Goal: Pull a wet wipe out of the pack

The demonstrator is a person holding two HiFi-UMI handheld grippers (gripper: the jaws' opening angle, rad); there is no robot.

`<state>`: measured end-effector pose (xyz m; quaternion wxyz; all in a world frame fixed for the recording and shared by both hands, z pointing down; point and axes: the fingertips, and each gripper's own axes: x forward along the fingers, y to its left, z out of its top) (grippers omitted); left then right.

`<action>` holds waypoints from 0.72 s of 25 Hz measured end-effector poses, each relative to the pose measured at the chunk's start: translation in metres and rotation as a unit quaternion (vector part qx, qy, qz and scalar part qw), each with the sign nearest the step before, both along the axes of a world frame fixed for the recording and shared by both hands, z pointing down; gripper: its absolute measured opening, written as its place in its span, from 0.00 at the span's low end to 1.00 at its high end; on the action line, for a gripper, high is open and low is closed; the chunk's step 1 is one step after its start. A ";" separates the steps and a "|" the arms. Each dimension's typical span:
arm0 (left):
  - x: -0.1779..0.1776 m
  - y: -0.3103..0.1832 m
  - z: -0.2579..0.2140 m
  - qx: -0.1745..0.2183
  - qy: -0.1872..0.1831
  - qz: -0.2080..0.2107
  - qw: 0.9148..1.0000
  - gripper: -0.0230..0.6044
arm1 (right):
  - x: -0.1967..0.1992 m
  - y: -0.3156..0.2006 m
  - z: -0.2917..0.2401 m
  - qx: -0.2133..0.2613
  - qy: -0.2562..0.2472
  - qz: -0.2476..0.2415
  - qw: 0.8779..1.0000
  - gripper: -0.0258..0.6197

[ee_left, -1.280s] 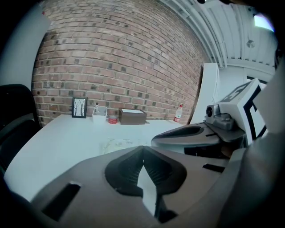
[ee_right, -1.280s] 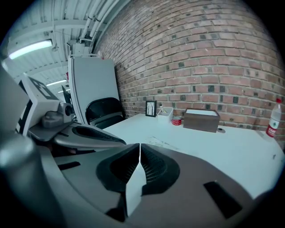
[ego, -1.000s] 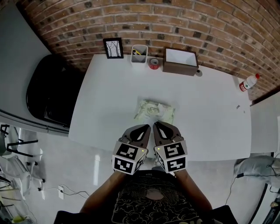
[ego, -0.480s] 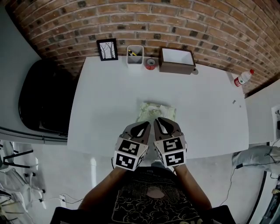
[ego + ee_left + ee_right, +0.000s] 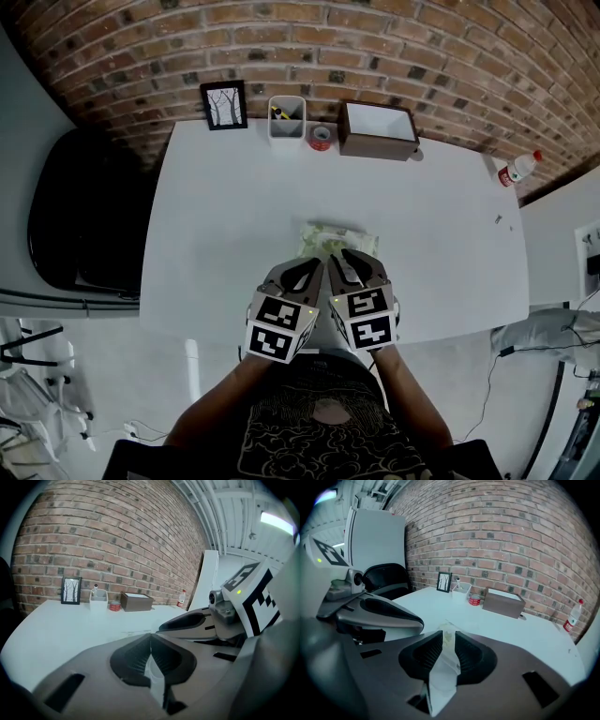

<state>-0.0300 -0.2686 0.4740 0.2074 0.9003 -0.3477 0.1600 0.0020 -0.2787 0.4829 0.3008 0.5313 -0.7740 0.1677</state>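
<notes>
While our left gripper (image 5: 150, 636) is pressed together and the right gripper (image 5: 446, 637) slightly spread, we judge the pack (image 5: 334, 232) soft, light: pinch top-centre.

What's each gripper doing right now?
Left tongs: closed, empty.
Right tongs: slightly open, nothing gripped; the pale green soft plastic wet-wipe pack shows through the gap.

Held side by side, the left tool (image 5: 312, 268) has jaws together, the right tool (image 5: 338, 259) jaws slightly apart.
</notes>
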 end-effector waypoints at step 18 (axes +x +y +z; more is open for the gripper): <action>-0.002 -0.016 0.010 -0.008 0.010 0.024 1.000 0.06 | 0.008 -0.022 0.030 -0.044 0.030 0.032 0.998 0.10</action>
